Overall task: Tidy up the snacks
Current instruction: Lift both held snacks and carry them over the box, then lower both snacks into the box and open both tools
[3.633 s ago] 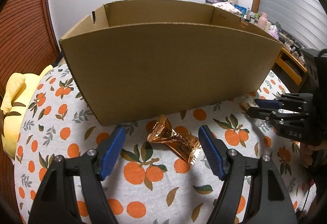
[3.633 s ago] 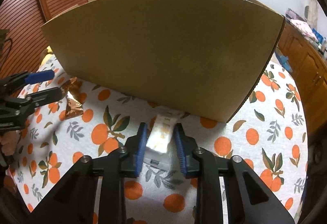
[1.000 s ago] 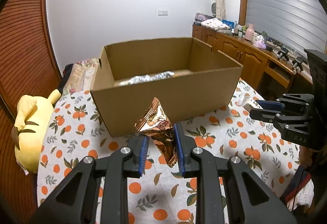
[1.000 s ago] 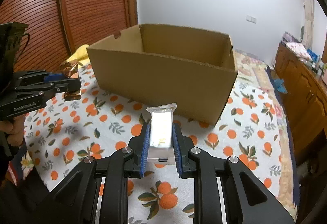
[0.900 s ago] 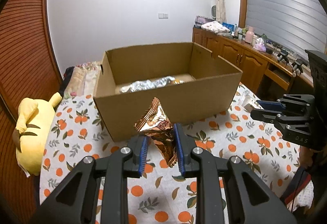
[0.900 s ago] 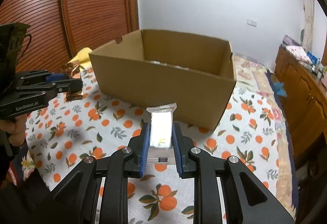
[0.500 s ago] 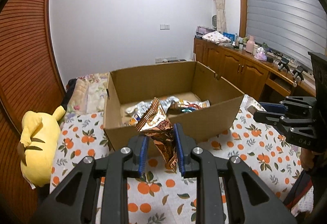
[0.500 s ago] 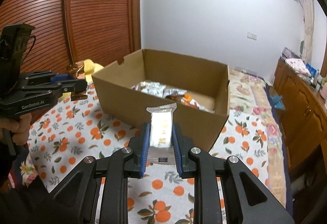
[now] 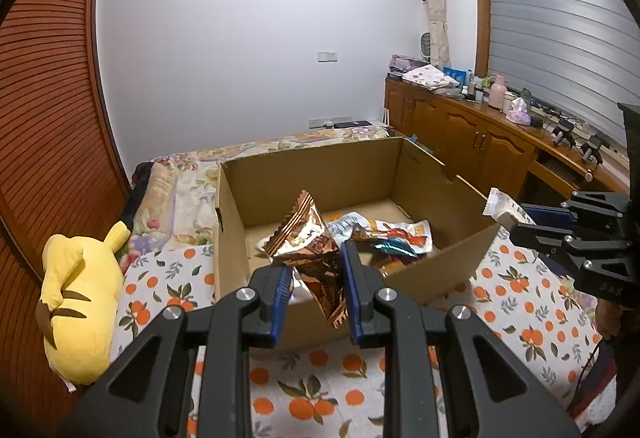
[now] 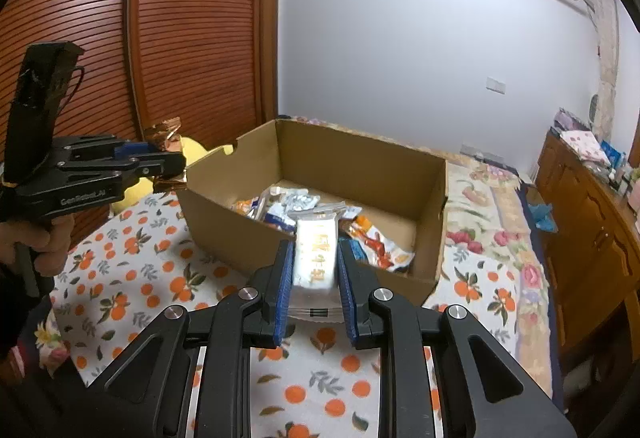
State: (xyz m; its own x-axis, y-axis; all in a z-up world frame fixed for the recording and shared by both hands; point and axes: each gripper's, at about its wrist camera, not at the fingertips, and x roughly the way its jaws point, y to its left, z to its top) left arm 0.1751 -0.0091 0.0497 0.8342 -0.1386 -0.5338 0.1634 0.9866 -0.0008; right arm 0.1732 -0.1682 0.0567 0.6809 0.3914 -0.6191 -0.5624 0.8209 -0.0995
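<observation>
Both jaws clamped, left gripper [image 9: 314, 292] on foil pack [image 9: 310, 250], right gripper [image 10: 314, 288] on white pack [image 10: 314, 258], box [image 10: 224, 228] opening just ahead and below both.

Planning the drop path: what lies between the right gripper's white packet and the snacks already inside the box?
Only the box's near wall, seen in the right wrist view; the white packet sits clamped in the right gripper before it.

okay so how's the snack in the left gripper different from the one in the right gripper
The copper foil snack is shiny, crinkled and irregular; the white snack packet is matte, smooth and rectangular. The copper one sits tilted in the left gripper; the white one stands straight in the right gripper. Both are clamped and held near the cardboard box.
</observation>
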